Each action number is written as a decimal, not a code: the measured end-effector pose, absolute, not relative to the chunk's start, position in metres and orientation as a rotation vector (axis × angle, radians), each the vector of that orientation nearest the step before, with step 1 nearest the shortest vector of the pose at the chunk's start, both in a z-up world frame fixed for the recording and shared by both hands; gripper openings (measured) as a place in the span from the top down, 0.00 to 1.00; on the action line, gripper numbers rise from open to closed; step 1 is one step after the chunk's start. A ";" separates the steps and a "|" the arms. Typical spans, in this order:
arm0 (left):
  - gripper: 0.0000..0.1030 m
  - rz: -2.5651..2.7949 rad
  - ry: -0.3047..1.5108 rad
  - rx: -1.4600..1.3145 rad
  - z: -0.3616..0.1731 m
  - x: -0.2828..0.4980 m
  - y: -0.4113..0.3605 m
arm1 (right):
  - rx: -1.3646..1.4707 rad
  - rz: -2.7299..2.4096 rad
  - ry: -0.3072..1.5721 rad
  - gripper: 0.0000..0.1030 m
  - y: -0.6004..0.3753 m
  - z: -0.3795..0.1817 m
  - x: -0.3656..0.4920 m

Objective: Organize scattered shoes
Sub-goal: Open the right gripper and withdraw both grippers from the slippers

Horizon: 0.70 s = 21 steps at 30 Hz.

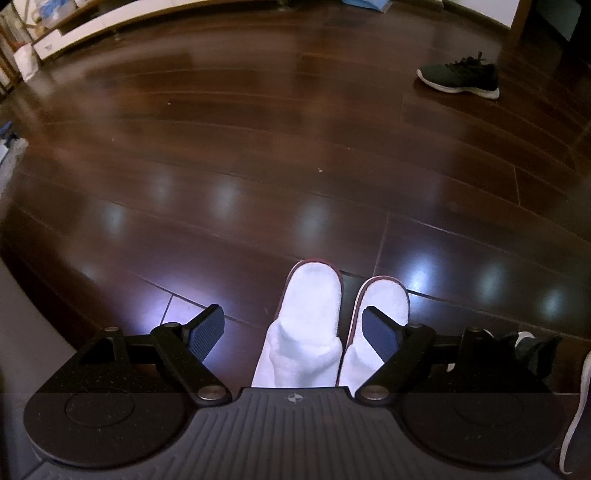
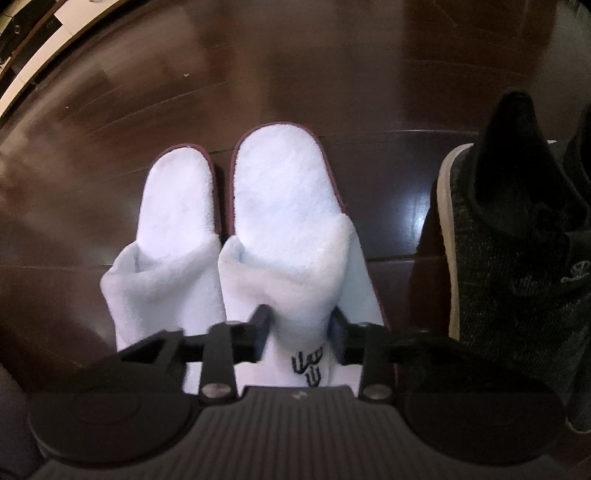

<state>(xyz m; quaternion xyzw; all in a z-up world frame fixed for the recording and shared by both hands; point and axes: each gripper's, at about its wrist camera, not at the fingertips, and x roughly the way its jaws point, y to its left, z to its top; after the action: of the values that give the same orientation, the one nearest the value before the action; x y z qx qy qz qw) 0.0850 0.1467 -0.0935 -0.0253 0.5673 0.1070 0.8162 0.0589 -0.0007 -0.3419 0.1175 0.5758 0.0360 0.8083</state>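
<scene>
Two white terry slippers with maroon edging lie side by side on the dark wood floor. In the right wrist view my right gripper (image 2: 300, 325) is shut on the upper of the right slipper (image 2: 284, 206), and the left slipper (image 2: 177, 221) touches it. A black knit sneaker (image 2: 517, 240) stands just right of them. In the left wrist view my left gripper (image 1: 293, 332) hangs open above the pair, over the left slipper (image 1: 310, 306), with its right finger in front of the other slipper (image 1: 384, 295). A second black sneaker (image 1: 458, 75) lies far off at the upper right.
The dark plank floor (image 1: 258, 166) stretches open ahead of the left gripper. A white cabinet base (image 1: 92, 29) runs along the far left wall and a wooden furniture leg (image 1: 517, 22) stands at the far right. Part of a black shoe (image 1: 532, 350) shows beside the left gripper.
</scene>
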 end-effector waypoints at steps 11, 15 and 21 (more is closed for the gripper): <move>0.09 0.154 1.187 -0.204 -0.068 0.082 0.126 | 0.198 0.199 1.111 0.47 -0.029 -0.268 0.048; 0.09 0.108 1.130 -0.220 -0.054 0.080 0.099 | 0.187 0.192 1.044 0.45 -0.071 -0.229 0.052; 0.09 0.073 1.032 -0.077 -0.049 0.096 0.038 | 0.151 0.157 0.926 0.43 -0.153 -0.180 0.068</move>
<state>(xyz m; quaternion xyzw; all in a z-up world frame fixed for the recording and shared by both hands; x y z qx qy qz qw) 0.0957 0.0379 -0.0494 -0.0366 0.4931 0.0351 0.8685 0.0675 -0.1527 -0.1802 0.0726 0.4459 0.0756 0.8889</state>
